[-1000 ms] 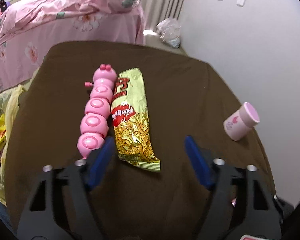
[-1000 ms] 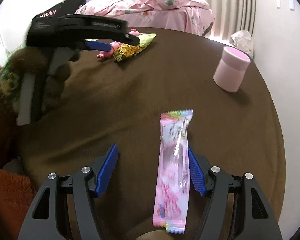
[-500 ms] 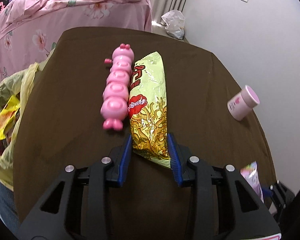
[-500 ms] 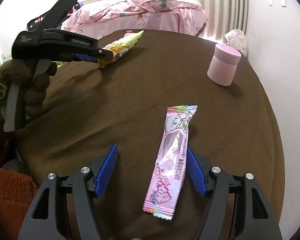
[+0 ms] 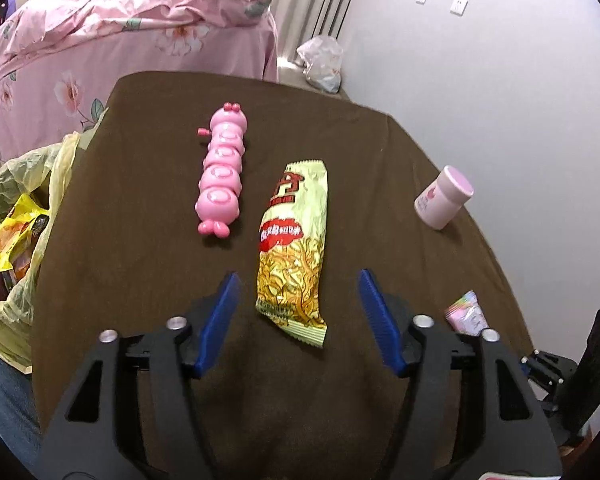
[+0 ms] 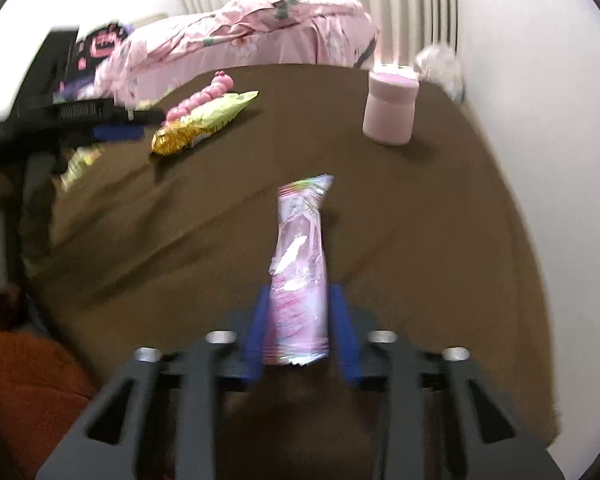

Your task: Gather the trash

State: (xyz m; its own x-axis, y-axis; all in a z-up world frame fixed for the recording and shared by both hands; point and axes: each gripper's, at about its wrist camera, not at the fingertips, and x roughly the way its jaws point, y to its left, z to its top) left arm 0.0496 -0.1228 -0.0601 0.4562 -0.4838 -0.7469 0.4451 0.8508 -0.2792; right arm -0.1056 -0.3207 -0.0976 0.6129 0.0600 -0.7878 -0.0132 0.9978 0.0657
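A: Right wrist: my right gripper (image 6: 298,326) has just been closing and pinches the pink wrapper (image 6: 300,264) between its fingers.

B: And mine? My left gripper (image 5: 300,316) has just been opening, its jaws wide around the green packet (image 5: 294,248). Bag (image 5: 16,216) next, I'd guess.
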